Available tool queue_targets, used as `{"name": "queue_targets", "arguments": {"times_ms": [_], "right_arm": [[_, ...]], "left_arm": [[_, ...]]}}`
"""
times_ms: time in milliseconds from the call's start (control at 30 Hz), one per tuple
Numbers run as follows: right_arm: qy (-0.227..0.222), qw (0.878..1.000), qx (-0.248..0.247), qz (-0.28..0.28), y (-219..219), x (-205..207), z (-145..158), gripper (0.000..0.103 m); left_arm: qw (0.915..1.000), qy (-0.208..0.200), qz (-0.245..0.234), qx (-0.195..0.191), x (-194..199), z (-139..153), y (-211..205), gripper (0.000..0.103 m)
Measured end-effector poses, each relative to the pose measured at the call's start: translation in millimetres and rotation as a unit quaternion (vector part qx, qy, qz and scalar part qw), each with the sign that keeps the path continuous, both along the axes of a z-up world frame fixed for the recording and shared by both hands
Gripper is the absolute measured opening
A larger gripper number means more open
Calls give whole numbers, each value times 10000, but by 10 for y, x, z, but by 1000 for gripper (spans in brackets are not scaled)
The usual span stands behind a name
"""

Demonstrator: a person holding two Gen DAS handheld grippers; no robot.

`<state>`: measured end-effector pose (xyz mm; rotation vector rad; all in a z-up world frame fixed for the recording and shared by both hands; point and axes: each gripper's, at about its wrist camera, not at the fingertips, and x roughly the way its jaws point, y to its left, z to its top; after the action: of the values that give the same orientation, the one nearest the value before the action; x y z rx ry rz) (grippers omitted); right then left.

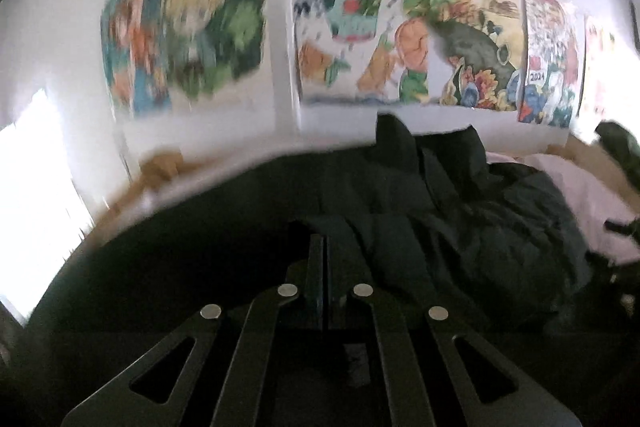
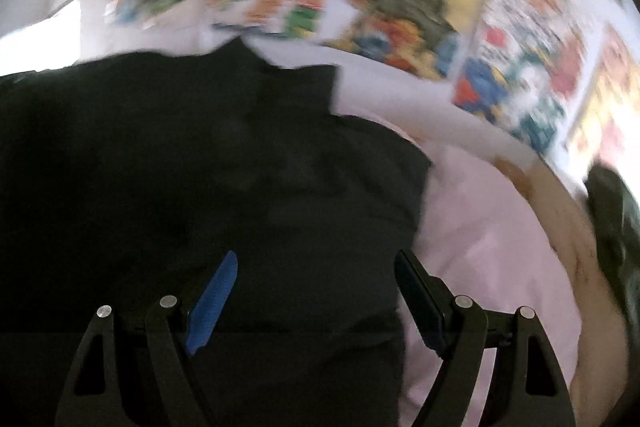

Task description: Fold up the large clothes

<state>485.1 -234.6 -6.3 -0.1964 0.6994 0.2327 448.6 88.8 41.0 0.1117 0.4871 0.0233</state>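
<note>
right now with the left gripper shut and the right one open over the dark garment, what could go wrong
1. The left gripper is shut, but against the dark garment I cannot tell whether it holds cloth; a pull may lift nothing.
2. The right gripper is open with nothing pinched, so that side of the garment could sag or bunch.
3. The garment lies rumpled on the pink sheet; a low grab might catch the sheet too.

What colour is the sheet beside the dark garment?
Pale pink sheet, plain with no pattern visible; clearest in the right wrist view, right of the dark garment.

Left hand-held gripper [image 1: 320,247] closed over dark garment [image 1: 460,211].
</note>
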Motion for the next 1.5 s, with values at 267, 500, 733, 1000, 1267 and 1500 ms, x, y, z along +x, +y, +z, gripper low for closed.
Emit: {"name": "queue_targets", "arguments": {"times_ms": [267, 500, 733, 1000, 1267, 1500], "right_arm": [[337, 9985, -356, -244, 0, 513, -377, 59], [603, 9959, -641, -191, 130, 648, -803, 59], [349, 9957, -779, -353, 125, 574, -743, 71], [52, 9990, -443, 65, 407, 370, -261, 80], [-119, 9922, 211, 1222, 1433, 65, 390, 85], [56, 9844, 173, 1750, 2312, -41, 459, 85]], "left_arm": [[9945, 684, 588, 532, 545, -654, 208, 0], [9885, 1224, 843, 271, 747, -993, 514, 0], [9898, 1160, 726, -406, 498, -754, 687, 1], [9876, 282, 676, -1385, -632, -293, 1119, 83], [9621, 26, 1215, -2442, -1823, -357, 1578, 90], [9270, 165, 2193, -3039, -2351, -511, 1894, 92]]}}
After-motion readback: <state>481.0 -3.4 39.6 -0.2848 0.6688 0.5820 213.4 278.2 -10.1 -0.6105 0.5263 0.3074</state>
